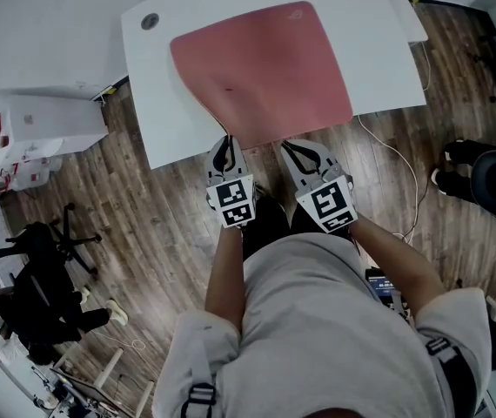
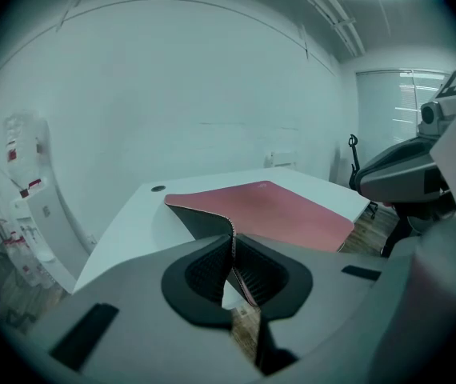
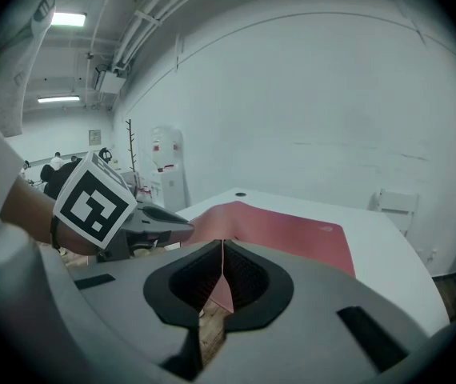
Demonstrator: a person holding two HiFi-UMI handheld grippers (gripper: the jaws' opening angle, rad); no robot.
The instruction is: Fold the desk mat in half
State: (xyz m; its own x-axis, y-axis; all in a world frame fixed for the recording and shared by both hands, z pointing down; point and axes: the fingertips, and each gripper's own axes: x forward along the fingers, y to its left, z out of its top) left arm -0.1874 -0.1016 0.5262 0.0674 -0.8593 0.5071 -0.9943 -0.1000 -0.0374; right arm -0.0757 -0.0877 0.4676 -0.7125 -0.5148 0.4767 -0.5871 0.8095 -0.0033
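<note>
Clenching the near edge of the pink desk mat, left claw and right claw hold it side by side, raised off the white bench.

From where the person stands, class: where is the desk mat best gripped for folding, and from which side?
The near edge of the desk mat, at two spots, from the person's side. The mat is thin and this edge lies at the front rim of the desk, so jaws fit over and under it. The left gripper and right gripper are shut on it there.
</note>
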